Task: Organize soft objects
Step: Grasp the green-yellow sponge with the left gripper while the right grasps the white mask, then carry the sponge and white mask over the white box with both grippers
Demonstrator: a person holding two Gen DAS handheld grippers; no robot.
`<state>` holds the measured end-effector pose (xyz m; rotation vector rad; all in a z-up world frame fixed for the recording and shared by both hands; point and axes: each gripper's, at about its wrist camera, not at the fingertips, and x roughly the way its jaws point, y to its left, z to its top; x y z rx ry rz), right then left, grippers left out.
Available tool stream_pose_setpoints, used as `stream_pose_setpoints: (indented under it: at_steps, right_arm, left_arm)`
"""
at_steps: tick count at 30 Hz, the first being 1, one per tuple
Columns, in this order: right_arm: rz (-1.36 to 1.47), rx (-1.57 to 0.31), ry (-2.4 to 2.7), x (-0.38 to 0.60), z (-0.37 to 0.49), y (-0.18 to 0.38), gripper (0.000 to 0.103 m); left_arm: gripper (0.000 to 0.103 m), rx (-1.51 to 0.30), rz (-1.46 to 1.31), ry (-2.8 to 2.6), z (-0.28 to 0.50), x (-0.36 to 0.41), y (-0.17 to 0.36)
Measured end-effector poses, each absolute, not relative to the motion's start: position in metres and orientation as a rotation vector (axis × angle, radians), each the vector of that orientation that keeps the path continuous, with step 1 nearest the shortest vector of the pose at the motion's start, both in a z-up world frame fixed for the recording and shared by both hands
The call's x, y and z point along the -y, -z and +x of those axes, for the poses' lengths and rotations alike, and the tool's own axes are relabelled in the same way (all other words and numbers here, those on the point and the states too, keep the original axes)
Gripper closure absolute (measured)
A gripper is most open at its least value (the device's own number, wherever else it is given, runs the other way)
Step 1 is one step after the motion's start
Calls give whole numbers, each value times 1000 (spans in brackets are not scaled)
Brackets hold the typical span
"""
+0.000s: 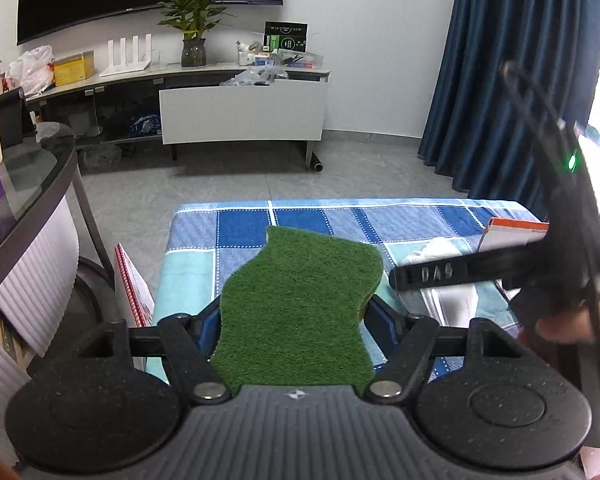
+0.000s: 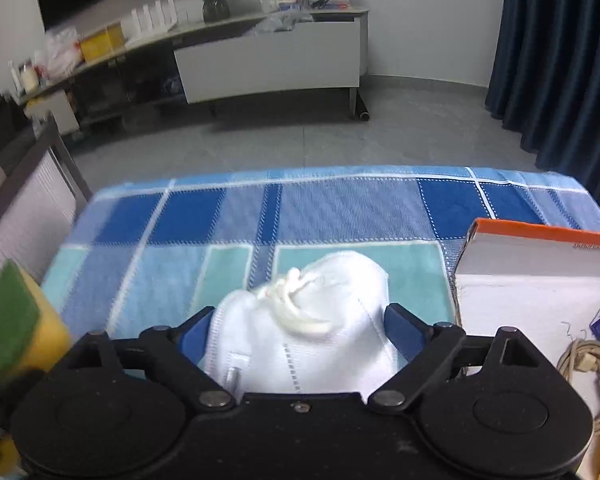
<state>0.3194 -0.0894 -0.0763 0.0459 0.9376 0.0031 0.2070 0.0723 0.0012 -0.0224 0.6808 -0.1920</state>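
My left gripper [image 1: 294,312] is shut on a green-topped yellow sponge [image 1: 300,304] and holds it above the blue checked cloth [image 1: 236,228]. The same sponge shows at the left edge of the right wrist view [image 2: 8,320]. My right gripper [image 2: 298,328] is shut on a white folded face mask [image 2: 304,324] with elastic loops, just above the cloth [image 2: 220,216]. The right gripper's body shows at the right of the left wrist view [image 1: 460,272], close beside the sponge.
An open white box with an orange edge [image 2: 540,272] stands on the cloth at the right, with a beige cable [image 2: 588,364] and a blue packet beside it. A glass table [image 1: 28,184] is at the left. A TV cabinet [image 1: 240,112] and dark blue curtains [image 1: 500,80] stand beyond.
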Motion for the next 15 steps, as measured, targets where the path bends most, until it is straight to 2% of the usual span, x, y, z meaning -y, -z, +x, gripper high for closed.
stream_pose_setpoints:
  at_steps: [2,3,6,15]
  right_arm:
    - [49,-902,-24,94,313,79,3]
    - [56,-893,-25,96,310,78,10]
    - [42,-866,-50,100,302,67,18]
    - [20,-772,-82,122,256,12,20]
  left_arm:
    - [30,-681,-29,191,208,-73,-2]
    - [30,-681,-32,194,207,-73,-2]
    - [30,-676,-26,195,206,-69,-3]
    - [30,-662,-46,164,186,-48,-17]
